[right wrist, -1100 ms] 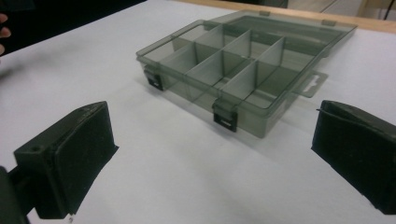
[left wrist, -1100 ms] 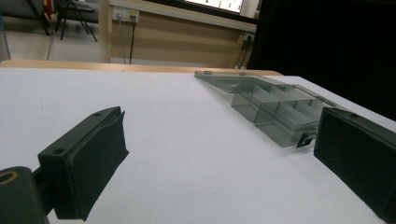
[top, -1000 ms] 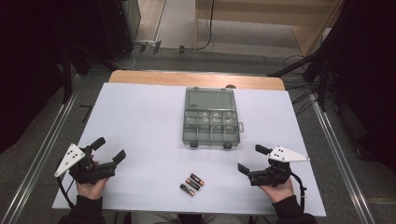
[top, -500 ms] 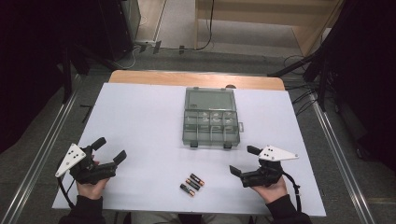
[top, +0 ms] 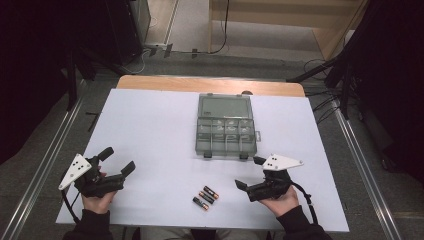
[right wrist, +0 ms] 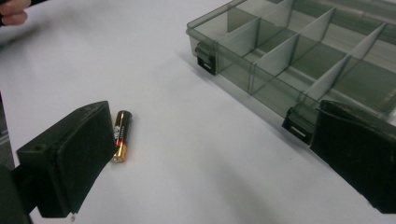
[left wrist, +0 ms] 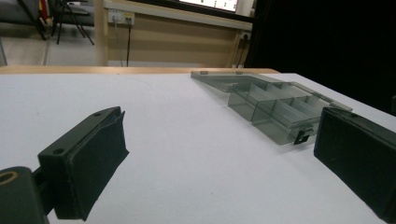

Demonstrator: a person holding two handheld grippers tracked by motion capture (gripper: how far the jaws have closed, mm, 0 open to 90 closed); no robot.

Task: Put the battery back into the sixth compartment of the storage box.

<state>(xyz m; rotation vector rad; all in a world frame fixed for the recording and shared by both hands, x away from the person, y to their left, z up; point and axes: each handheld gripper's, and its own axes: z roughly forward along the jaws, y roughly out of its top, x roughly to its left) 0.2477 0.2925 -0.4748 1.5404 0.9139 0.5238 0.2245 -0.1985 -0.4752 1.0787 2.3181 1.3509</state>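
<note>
A smoky grey compartment box [top: 225, 132] lies open at the table's middle, its lid flat behind it and its cells bare. A small cluster of black and copper batteries [top: 206, 196] lies near the front edge. My right gripper [top: 248, 172] is open, just right of the batteries and just in front of the box. In the right gripper view one battery [right wrist: 120, 135] lies beside the left jaw, with the box's front wall [right wrist: 261, 70] by the right jaw. My left gripper [top: 119, 158] is open at the front left, nothing between its jaws, with the box [left wrist: 280, 112] far off.
The white table top [top: 150, 130] has a wooden strip [top: 210, 84] along its far edge. Metal rails [top: 360, 165] run down both sides. Dark equipment and cables stand on the floor behind. A fingertip of the other hand [right wrist: 14, 11] shows in the right gripper view.
My right gripper has moved left and a little forward, closer to the batteries and the box's front. The left gripper has stayed put.
</note>
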